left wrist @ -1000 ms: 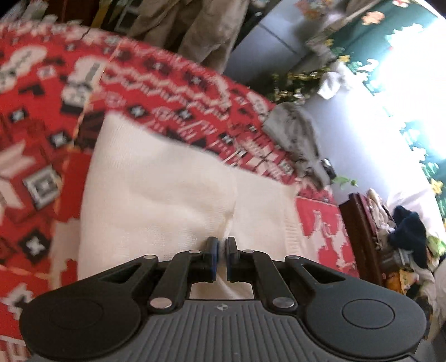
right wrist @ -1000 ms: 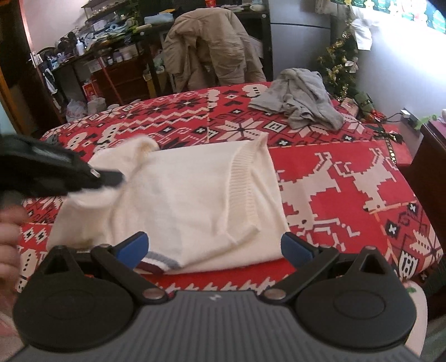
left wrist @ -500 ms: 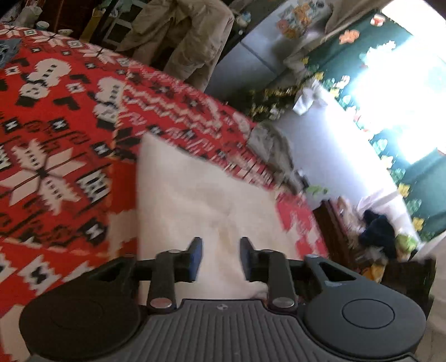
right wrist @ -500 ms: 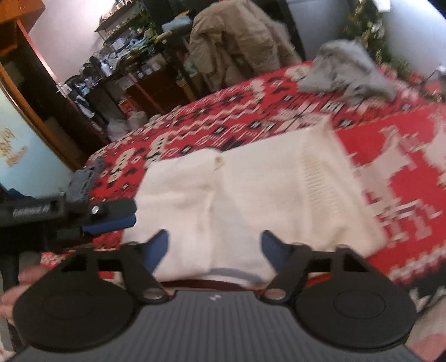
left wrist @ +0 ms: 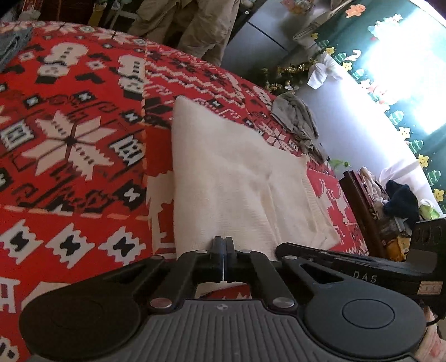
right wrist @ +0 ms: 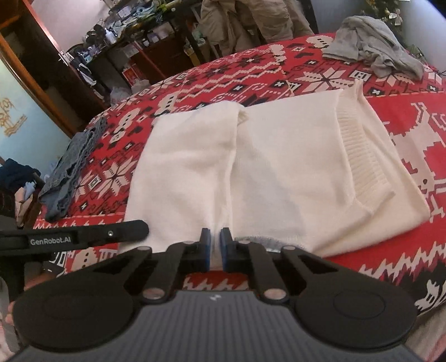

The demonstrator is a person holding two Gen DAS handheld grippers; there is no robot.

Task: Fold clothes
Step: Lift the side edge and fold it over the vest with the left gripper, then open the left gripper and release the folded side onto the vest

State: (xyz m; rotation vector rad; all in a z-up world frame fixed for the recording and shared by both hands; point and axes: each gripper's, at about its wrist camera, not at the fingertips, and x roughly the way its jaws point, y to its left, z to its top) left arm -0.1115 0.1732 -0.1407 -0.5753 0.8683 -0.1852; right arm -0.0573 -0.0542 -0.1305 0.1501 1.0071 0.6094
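A white knit sweater (right wrist: 278,167) lies flat on a red patterned blanket (right wrist: 404,133), with one part folded over its left side and a ribbed band at the right. My right gripper (right wrist: 214,242) is shut on the sweater's near edge, with white cloth pinched between the blue pads. My left gripper (left wrist: 223,246) is shut at the near edge of the sweater (left wrist: 228,178). It shows as a black finger (right wrist: 111,234) by the sweater's near left corner. The right gripper's finger (left wrist: 334,259) lies just to the right in the left wrist view.
A crumpled grey garment (right wrist: 373,47) lies at the far right of the blanket. A blue denim piece (right wrist: 72,167) lies at the left edge. A beige jacket (right wrist: 251,22) hangs behind the bed. A dark wooden stand (left wrist: 362,208) stands to the right.
The left gripper let go of the folded part, opened, came back to the near edge and shut. The right gripper went from wide open to shut on the near edge.
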